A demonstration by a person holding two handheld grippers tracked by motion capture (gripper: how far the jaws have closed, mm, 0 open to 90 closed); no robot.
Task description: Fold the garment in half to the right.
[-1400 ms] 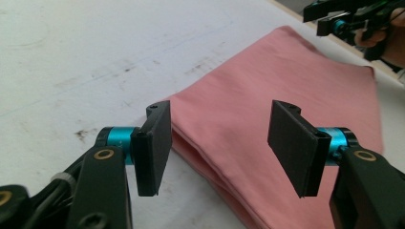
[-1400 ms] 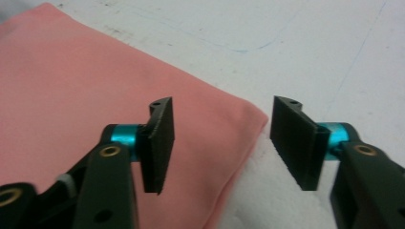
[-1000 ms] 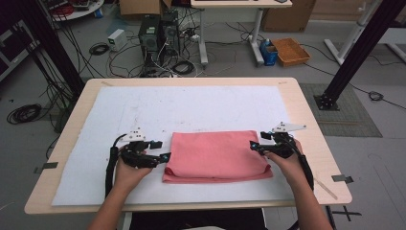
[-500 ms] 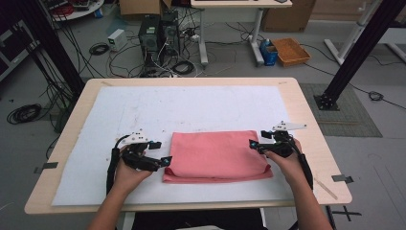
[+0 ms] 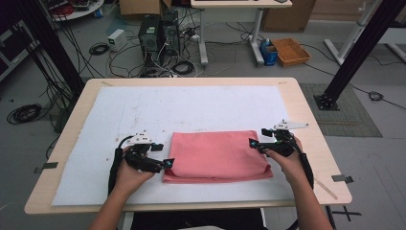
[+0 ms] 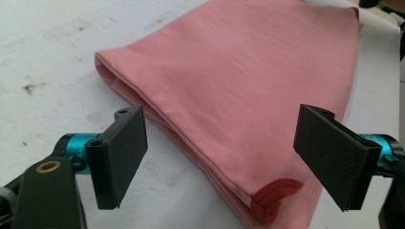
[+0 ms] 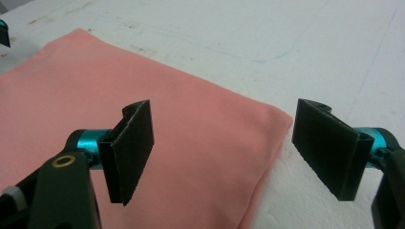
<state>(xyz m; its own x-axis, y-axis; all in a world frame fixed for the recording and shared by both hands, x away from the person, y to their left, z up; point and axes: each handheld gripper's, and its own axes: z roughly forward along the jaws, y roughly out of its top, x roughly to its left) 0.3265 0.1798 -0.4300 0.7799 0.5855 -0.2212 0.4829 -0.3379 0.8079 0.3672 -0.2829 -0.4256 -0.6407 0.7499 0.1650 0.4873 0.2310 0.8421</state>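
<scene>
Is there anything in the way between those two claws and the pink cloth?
Nothing visible. The left gripper and right gripper each hang open right over an end of the folded pink cloth, with bare white sheet around it.

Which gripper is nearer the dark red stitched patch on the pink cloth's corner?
Left. The left gripper hangs open right over the stitched patch on the pink cloth; the right gripper is at the opposite end.
</scene>
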